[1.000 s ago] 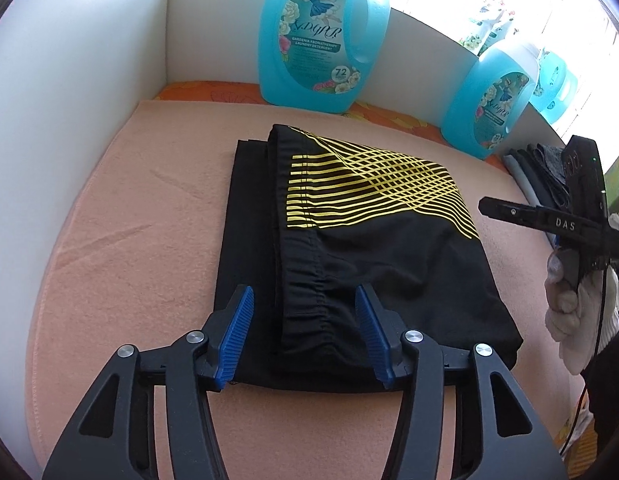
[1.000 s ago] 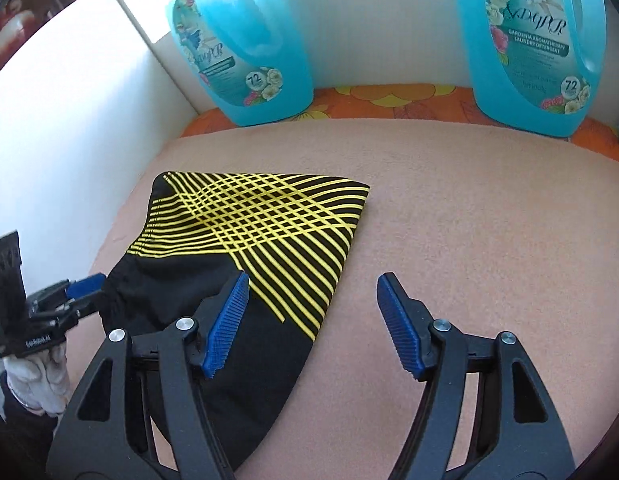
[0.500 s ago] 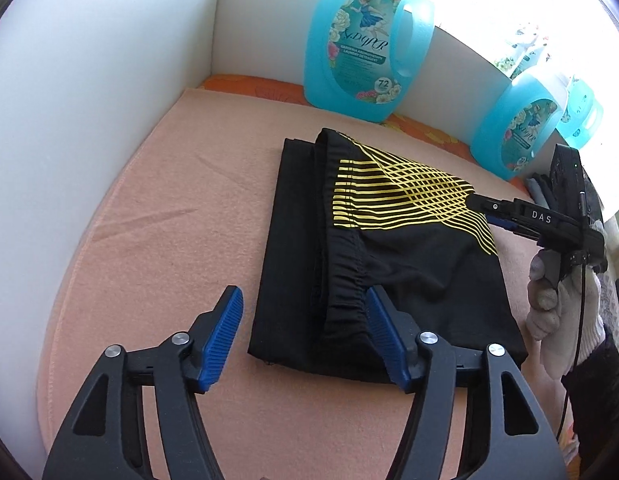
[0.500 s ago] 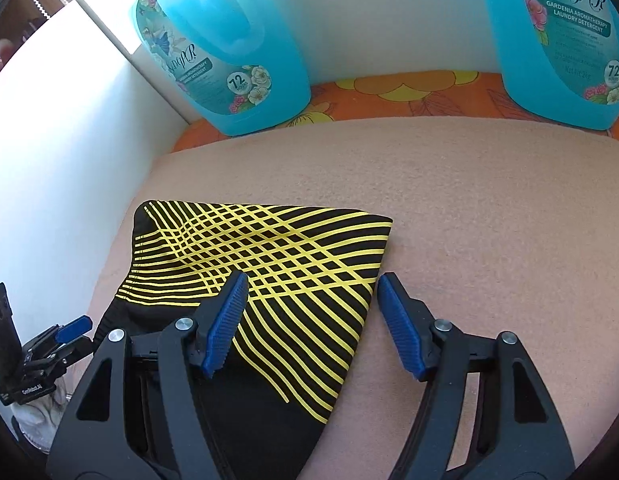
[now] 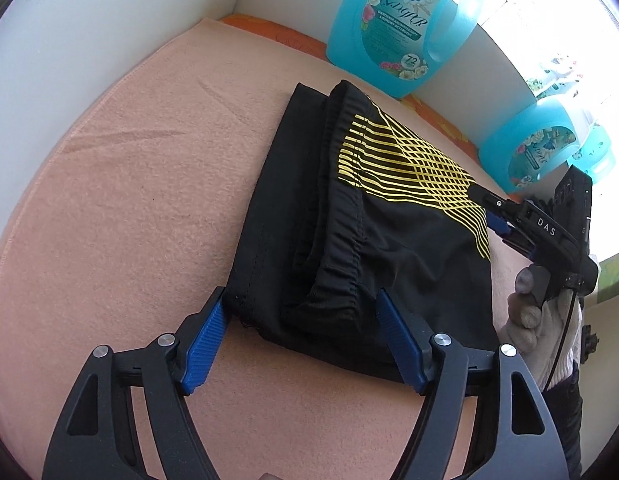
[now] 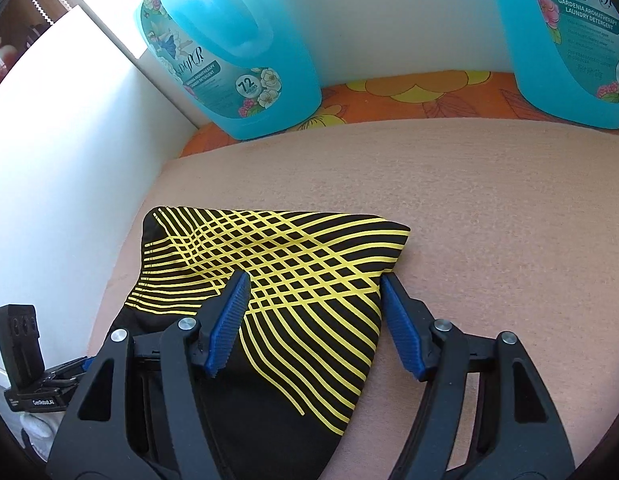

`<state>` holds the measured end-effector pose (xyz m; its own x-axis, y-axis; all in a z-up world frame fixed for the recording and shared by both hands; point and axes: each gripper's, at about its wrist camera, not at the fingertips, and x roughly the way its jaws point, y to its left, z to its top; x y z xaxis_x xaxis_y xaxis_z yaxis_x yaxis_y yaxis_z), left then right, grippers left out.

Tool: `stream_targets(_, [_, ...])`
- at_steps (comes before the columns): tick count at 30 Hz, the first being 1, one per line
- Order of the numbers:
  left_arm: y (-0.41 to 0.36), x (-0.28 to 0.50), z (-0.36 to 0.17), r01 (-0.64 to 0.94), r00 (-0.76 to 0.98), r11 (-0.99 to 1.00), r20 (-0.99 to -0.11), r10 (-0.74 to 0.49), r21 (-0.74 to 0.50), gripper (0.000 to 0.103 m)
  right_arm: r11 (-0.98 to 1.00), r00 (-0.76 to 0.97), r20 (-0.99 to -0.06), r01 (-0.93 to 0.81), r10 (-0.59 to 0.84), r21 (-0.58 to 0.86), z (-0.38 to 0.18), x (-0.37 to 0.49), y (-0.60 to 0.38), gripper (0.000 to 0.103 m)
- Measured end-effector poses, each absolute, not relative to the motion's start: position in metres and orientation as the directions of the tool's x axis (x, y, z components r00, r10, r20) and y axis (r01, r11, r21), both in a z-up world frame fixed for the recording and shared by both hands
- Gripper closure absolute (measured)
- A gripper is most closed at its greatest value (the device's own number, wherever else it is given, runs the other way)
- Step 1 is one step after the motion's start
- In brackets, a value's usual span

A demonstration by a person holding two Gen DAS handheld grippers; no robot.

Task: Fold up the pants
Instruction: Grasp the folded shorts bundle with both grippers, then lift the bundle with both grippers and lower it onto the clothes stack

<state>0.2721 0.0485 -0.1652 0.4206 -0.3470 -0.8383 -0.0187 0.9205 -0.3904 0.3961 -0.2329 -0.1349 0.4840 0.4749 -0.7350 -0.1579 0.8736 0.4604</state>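
The pants lie folded on the peach-covered bench. Both grippers, left and right, straddle opposite edges, fingers apart, clamping nothing. Likely the final fold: each must close on cloth first.

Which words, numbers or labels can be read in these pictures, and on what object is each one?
"GARDENIA AROMATHERAPY LAUNDRY DETERGENT": label of the detergent bottle.
"72 HOURS": round badge on the other detergent bottle.
"DAS": body of the right gripper.
"GenRobot.AI": apparently, on the left gripper; too small to be certain.
Cursive brand name and fine print on the bottles: not readable.
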Motion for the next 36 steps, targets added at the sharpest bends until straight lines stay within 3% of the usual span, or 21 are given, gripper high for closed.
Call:
stream_targets(4, [0.042,0.272,-0.165,-0.031,0.464,0.933,-0.832,-0.305,-0.36,0.033,0.871,0.488,-0.731,-0.151,0.477,0.468,-0.135,0.397,-0.231,0.039])
stream_targets(5, [0.04,0.272,-0.166,-0.027,0.473,0.937,-0.83,-0.296,-0.349,0.039,0.872,0.487,-0.733,-0.153,0.475,0.464,-0.135,0.397,-0.23,0.039])
stream_targets(7, [0.037,0.274,-0.167,-0.026,0.486,0.944,-0.829,-0.276,-0.329,0.061,0.875,0.487,-0.736,-0.153,0.47,0.458,-0.134,0.398,-0.228,0.045])
stream_targets(8, [0.038,0.276,-0.167,-0.028,0.491,0.942,-0.826,-0.279,-0.335,0.063,0.876,0.487,-0.737,-0.15,0.468,0.458,-0.134,0.398,-0.228,0.047])
stream_targets(11, [0.036,0.277,-0.168,-0.024,0.506,0.94,-0.815,-0.283,-0.341,0.069,0.87,0.479,-0.737,-0.138,0.477,0.473,-0.135,0.399,-0.23,0.067])
stream_targets(13, [0.033,0.276,-0.167,-0.012,0.518,0.944,-0.81,-0.275,-0.329,0.072,0.866,0.47,-0.739,-0.13,0.483,0.484,-0.138,0.399,-0.231,0.086])
stream_targets(15, [0.03,0.274,-0.166,0.002,0.529,0.947,-0.803,-0.273,-0.321,0.073,0.859,0.471,-0.732,-0.126,0.492,0.496,-0.139,0.399,-0.233,0.091])
stream_targets(22, [0.036,0.272,-0.156,0.017,0.553,0.931,-0.772,-0.313,-0.365,0.075,0.868,0.514,-0.71,-0.168,0.481,0.466,-0.115,0.391,-0.225,0.093])
stream_targets(36, [-0.002,0.257,-0.117,0.149,0.575,0.895,-0.699,-0.425,-0.421,0.075,0.924,0.627,-0.679,-0.273,0.383,0.268,-0.024,0.35,-0.214,0.094])
